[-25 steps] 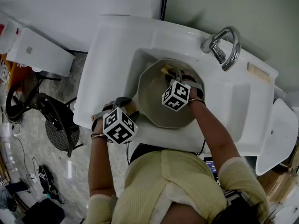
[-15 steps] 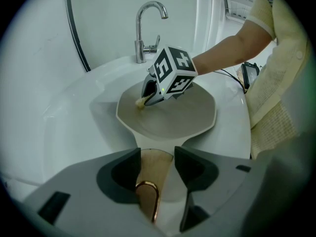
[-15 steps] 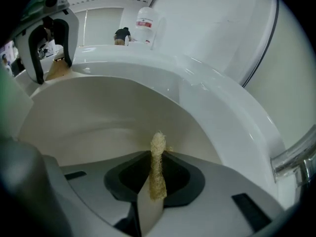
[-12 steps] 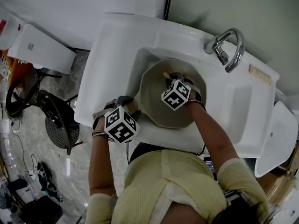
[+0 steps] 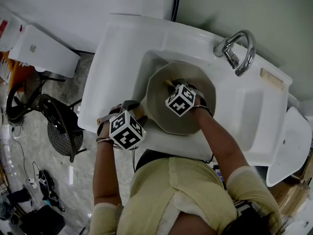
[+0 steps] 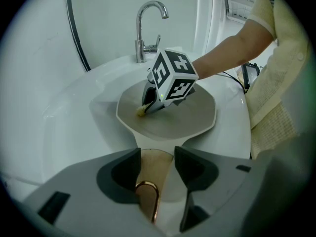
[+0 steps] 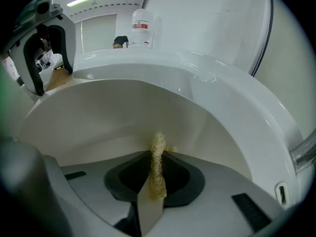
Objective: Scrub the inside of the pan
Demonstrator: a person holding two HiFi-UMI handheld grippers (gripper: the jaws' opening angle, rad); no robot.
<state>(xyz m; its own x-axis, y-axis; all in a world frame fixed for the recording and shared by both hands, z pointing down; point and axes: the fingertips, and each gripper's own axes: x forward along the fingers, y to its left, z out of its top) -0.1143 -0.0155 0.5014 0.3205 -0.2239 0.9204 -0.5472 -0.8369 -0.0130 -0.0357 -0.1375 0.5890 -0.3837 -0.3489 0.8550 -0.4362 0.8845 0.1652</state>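
Now, one pan [image 5: 161, 102], one scrubber [image 7: 157, 168]

Left gripper [image 5: 128, 108]: jaws clamped on the pan handle [image 6: 147, 179], one pad on each side of it. Marker cube [image 5: 126, 131] faces up. Left forearm [image 5: 105, 175] bare, running straight forward from the body, wrist level.

Right gripper [image 5: 174, 83]: jaws pressed together on a thin yellow scrub pad [image 7: 157, 168] (its frayed tip pokes out past them). Nose tipped downward. Right forearm [image 5: 221, 142] bare, reaching forward and across toward the left, elbow bent.
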